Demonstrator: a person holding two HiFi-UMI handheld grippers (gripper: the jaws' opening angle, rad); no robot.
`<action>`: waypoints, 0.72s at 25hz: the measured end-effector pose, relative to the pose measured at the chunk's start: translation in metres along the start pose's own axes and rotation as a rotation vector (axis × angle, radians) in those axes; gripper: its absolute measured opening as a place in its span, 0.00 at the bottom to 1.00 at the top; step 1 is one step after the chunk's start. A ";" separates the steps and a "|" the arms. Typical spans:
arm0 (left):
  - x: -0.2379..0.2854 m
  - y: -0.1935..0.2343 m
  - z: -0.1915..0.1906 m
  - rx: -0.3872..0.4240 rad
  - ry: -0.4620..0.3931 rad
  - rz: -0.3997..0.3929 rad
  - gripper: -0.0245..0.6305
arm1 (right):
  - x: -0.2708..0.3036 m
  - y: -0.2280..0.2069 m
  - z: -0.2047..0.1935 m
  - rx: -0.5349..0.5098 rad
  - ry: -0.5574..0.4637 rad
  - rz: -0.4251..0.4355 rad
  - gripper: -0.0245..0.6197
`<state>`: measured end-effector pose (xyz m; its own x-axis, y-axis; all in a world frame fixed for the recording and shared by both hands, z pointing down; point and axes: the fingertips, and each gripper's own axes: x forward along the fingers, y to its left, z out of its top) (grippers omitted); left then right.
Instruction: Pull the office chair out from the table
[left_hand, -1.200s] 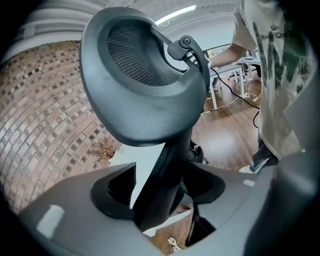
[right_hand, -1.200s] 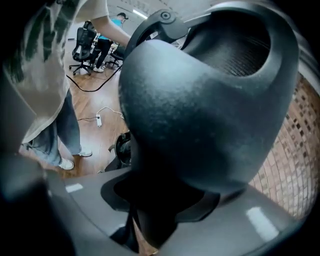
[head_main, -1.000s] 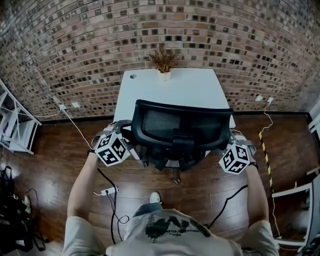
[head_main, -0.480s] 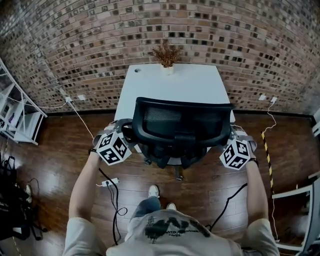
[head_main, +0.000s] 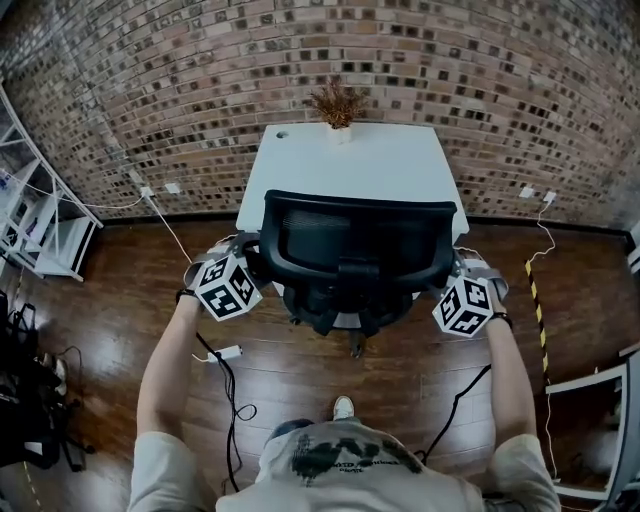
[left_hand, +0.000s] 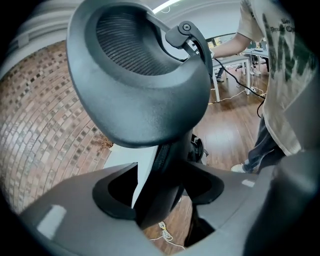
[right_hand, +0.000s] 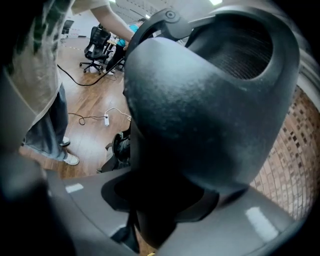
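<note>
Left claw (left_hand: 162, 194) clamped on smooth black post (left_hand: 161, 165) of office chair (head_main: 352, 292) | right claw (right_hand: 155, 200) likewise | curved mesh backrest (head_main: 355, 238)

The office chair (head_main: 355, 245) backrest covers the tabletop's (head_main: 350, 165) near edge and hides the chair's own seat. In the head view, the jaws of the left hand-held gripper (left_hand: 159, 200) and right hand-held gripper (right_hand: 157, 210) vanish behind the chair's sides. The right gripper view is too dark to separate jaw from chair.
</note>
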<state>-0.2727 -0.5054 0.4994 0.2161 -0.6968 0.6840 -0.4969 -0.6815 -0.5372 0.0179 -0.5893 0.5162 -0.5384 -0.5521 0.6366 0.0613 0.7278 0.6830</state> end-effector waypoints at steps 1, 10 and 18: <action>-0.004 -0.004 -0.001 0.001 0.003 0.004 0.49 | -0.004 0.004 0.002 -0.001 -0.002 0.001 0.31; -0.048 -0.052 -0.011 0.010 -0.007 0.037 0.49 | -0.046 0.059 0.022 0.005 0.025 0.000 0.30; -0.096 -0.110 -0.004 0.033 -0.035 0.049 0.49 | -0.102 0.110 0.032 0.015 0.042 -0.003 0.30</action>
<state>-0.2422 -0.3626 0.4952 0.2216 -0.7365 0.6392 -0.4800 -0.6529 -0.5859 0.0522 -0.4398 0.5152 -0.5029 -0.5709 0.6489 0.0464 0.7319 0.6799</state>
